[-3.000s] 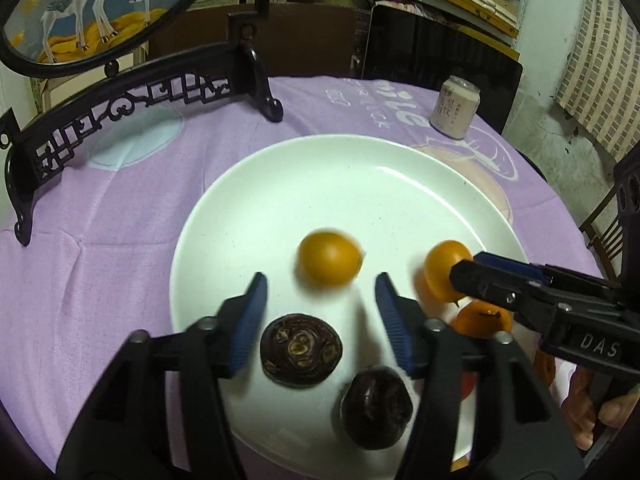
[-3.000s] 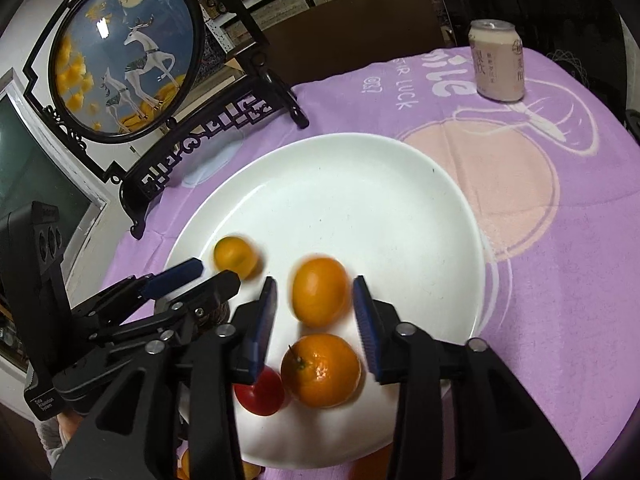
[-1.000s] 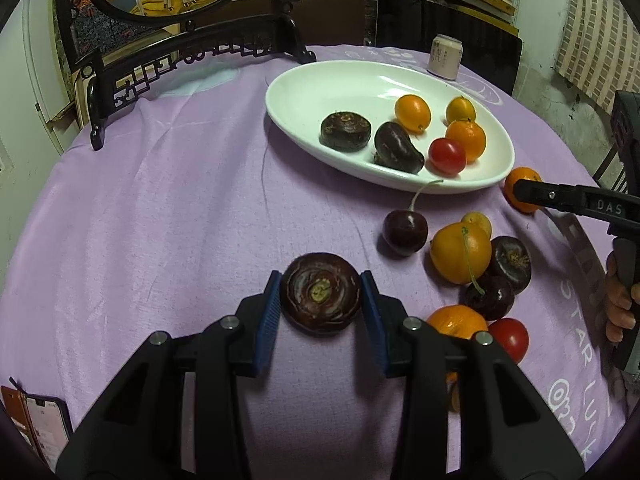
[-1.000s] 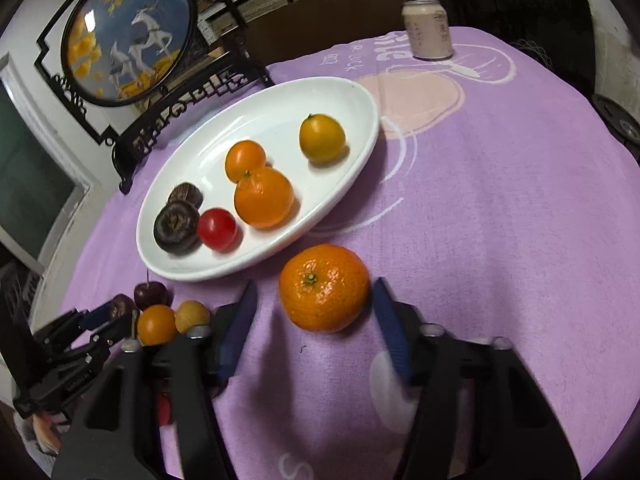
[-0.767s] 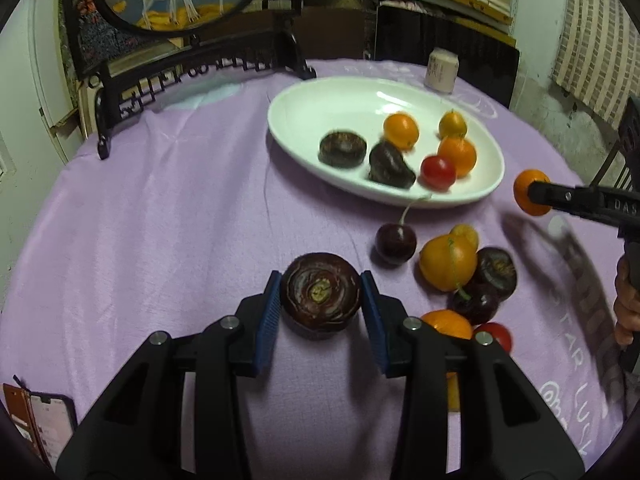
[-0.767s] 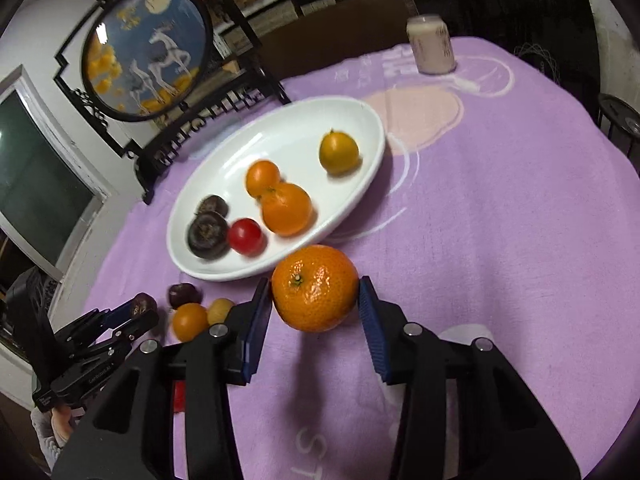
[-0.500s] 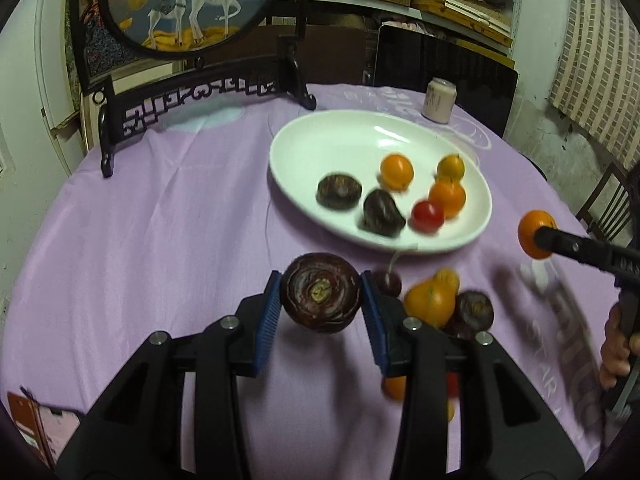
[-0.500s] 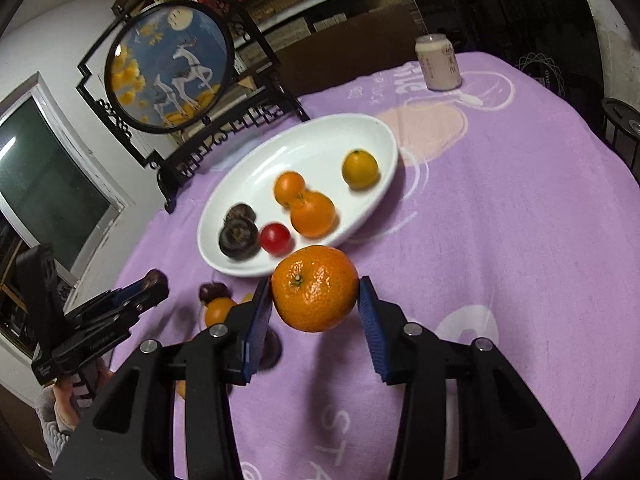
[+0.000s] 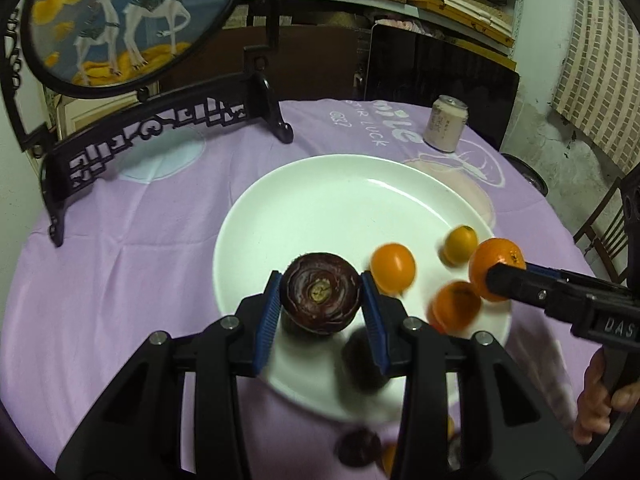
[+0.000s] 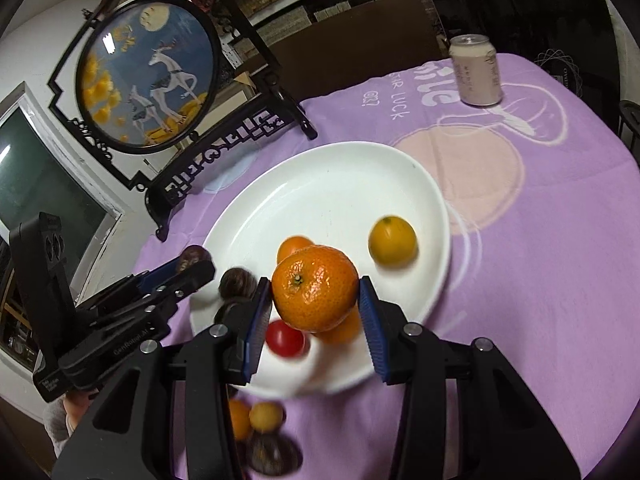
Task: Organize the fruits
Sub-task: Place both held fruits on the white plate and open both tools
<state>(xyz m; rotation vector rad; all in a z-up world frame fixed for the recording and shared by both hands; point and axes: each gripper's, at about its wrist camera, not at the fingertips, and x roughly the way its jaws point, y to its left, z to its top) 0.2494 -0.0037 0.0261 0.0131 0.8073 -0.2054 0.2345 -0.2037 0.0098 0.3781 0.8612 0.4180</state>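
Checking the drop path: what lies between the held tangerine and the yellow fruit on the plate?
In the right wrist view, only bare white plate separates the tangerine from the yellow fruit.

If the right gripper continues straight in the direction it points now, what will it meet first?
Probably the white plate: the right gripper, shut on the mandarin, aims over its near half, where a small orange fruit lies just ahead. Depth is unclear.

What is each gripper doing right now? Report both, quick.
Left gripper: closed on the dark purple fruit, over the white plate.
Right gripper: closed on the big orange, over the same plate.
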